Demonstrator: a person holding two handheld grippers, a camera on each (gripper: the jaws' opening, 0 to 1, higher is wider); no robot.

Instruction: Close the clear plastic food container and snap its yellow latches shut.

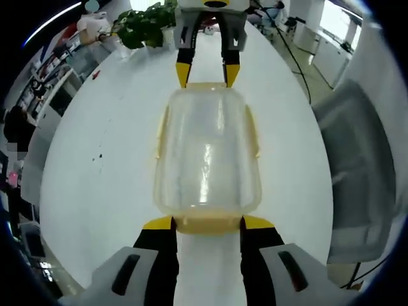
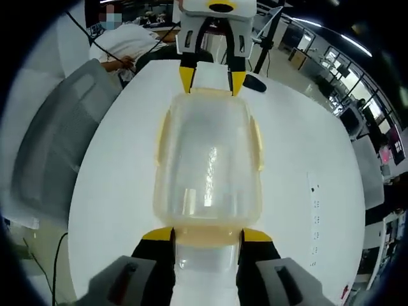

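A clear plastic container (image 1: 207, 153) (image 2: 207, 159) lies lengthwise on a white table (image 1: 95, 166) with its lid on. Yellow side latches (image 1: 254, 131) (image 2: 256, 143) run along its long edges. My left gripper (image 1: 208, 223) stands open at the near end in the left gripper view, its yellow tips on either side of the yellow end latch (image 1: 207, 226). My right gripper (image 2: 207, 234) stands open at the opposite end, straddling that end's latch (image 2: 207, 237). Each gripper shows at the top of the other's view: right gripper (image 1: 207, 75), left gripper (image 2: 209, 80).
A grey chair (image 1: 363, 172) (image 2: 51, 146) stands beside the table. A green plant (image 1: 143, 25) sits at the table's far end. A person (image 2: 127, 41) leans on the other end, near a black object (image 2: 255, 83). Desks and equipment lie beyond.
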